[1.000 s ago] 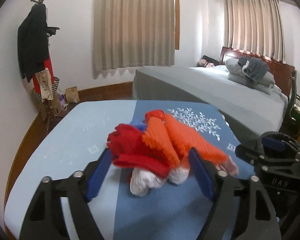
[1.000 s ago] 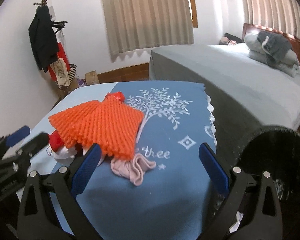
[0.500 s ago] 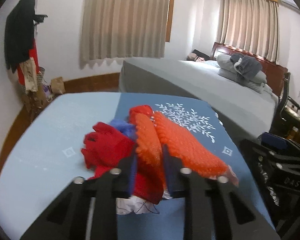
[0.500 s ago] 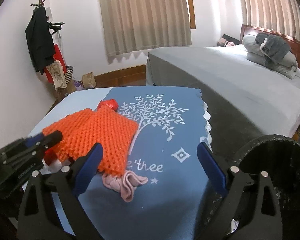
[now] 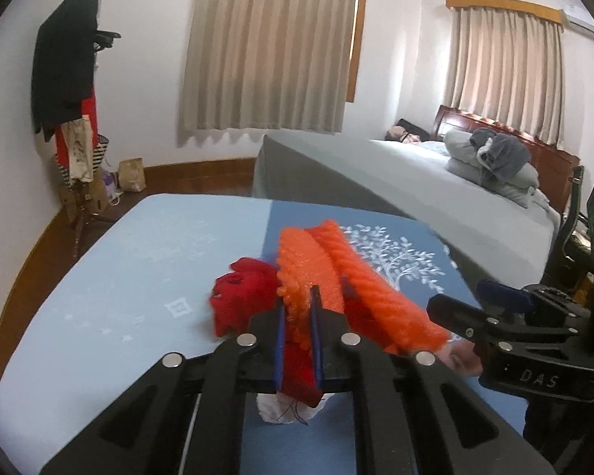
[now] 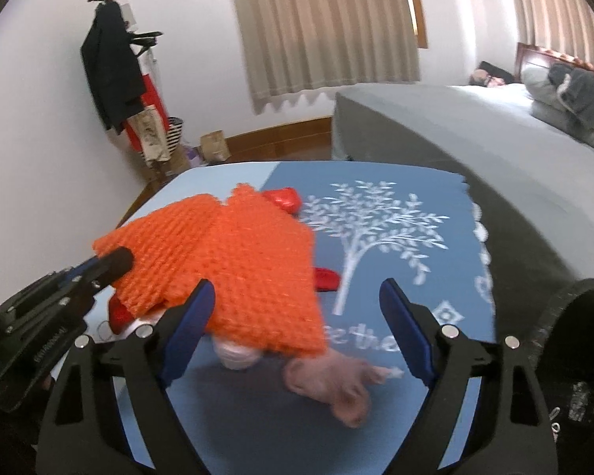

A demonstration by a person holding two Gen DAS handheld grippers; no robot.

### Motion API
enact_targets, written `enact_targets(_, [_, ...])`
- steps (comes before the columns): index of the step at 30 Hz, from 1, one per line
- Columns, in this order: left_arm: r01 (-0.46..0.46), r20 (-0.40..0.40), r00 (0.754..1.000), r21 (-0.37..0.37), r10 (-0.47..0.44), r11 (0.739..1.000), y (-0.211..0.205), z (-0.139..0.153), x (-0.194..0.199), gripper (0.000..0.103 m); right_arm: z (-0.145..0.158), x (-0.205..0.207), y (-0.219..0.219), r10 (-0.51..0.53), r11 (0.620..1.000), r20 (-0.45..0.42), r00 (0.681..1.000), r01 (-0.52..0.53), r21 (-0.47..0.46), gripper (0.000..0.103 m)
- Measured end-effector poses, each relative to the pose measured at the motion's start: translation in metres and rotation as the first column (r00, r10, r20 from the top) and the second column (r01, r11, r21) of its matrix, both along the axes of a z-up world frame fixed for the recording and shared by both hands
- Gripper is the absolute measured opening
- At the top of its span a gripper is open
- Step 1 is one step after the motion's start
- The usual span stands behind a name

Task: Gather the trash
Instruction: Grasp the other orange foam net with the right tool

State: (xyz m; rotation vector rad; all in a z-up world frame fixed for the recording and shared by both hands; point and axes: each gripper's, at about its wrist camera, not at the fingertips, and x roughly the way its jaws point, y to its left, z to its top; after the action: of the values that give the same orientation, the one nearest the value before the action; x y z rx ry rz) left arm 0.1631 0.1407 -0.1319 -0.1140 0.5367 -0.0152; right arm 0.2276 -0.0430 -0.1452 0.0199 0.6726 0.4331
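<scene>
My left gripper (image 5: 297, 308) is shut on a bundle of orange foam netting (image 5: 309, 273) with red wrapping (image 5: 241, 297) and white paper (image 5: 281, 409) under it, lifted a little off the blue tablecloth (image 5: 118, 277). In the right wrist view the orange netting (image 6: 237, 261) hangs from the left gripper (image 6: 115, 263). A crumpled pink tissue (image 6: 332, 380) lies on the cloth between my right gripper's open fingers (image 6: 297, 328). A small red wrapper (image 6: 324, 279) lies beside the netting.
A black trash bag (image 6: 574, 356) stands at the table's right edge. A grey bed (image 5: 415, 182) lies beyond the table. A coat stand (image 5: 71, 99) with clothes is at the far left wall.
My left gripper closed on the orange netting bundle and has raised it. The right gripper moved forward over the pink tissue, still open.
</scene>
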Motion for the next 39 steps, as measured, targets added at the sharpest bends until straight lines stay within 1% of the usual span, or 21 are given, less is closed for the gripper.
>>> enact_targets(6, [-0.039,0.004,0.999,-0.022,0.039,0.999,0.019,-0.002,-0.007,0.011,-0.006,0.002,0.021,0.048,0.999,-0.029,0.998,-0.048,-0.010,0.083])
enact_targets(12, [-0.083,0.009,0.997,-0.029,0.083,0.996,0.037,-0.002,-0.015,0.011,-0.005,-0.006,0.031,0.084,0.996,-0.028,0.996,-0.084,-0.007,0.083])
enact_targets(17, [-0.091,-0.001,0.996,-0.035,0.091,0.995,0.041,-0.004,-0.018,0.011,-0.006,-0.012,0.046,0.125,0.992,-0.031,0.992,-0.126,-0.023,0.083])
enact_targets(19, [-0.092,-0.006,0.996,-0.040,0.092,0.995,0.042,-0.004,-0.018,0.011,-0.010,-0.012,0.051,0.138,0.990,-0.040,0.990,-0.140,-0.034,0.085])
enact_targets(24, [-0.090,-0.021,0.996,-0.056,0.089,0.994,0.043,-0.008,-0.019,0.011,-0.024,-0.005,0.056,0.119,0.990,-0.076,0.990,-0.124,-0.062,0.086])
enact_targets(26, [-0.087,-0.024,0.996,-0.056,0.085,0.995,0.043,-0.009,-0.019,0.011,-0.027,-0.001,0.055,0.117,0.991,-0.088,0.989,-0.121,-0.048,0.080])
enact_targets(28, [-0.083,-0.025,0.996,-0.054,0.082,0.995,0.042,-0.010,-0.018,0.011,-0.029,0.003,0.054,0.134,0.990,-0.111,0.985,-0.138,-0.029,0.060])
enact_targets(29, [-0.081,-0.026,0.996,-0.055,0.080,0.995,0.041,-0.010,-0.018,0.011,-0.029,0.004,0.053,0.143,0.989,-0.117,0.983,-0.147,-0.022,0.054])
enact_targets(30, [-0.080,-0.027,0.997,-0.055,0.078,0.995,0.041,-0.010,-0.016,0.011,-0.029,0.004,0.051,0.151,0.988,-0.117,0.982,-0.154,-0.013,0.045])
enact_targets(33, [-0.074,-0.025,0.997,-0.054,0.073,0.996,0.038,-0.010,-0.017,0.011,-0.024,0.003,0.043,0.165,0.986,-0.106,0.981,-0.166,0.004,0.032])
enact_targets(36, [-0.065,-0.020,0.998,-0.051,0.064,0.997,0.037,-0.006,-0.016,0.011,-0.016,0.000,0.034,0.152,0.988,-0.089,0.984,-0.150,0.026,0.030])
enact_targets(39, [-0.051,-0.006,0.999,-0.048,0.051,0.998,0.034,-0.002,-0.018,0.011,-0.006,-0.004,0.025,0.144,0.989,-0.064,0.988,-0.141,0.044,0.026])
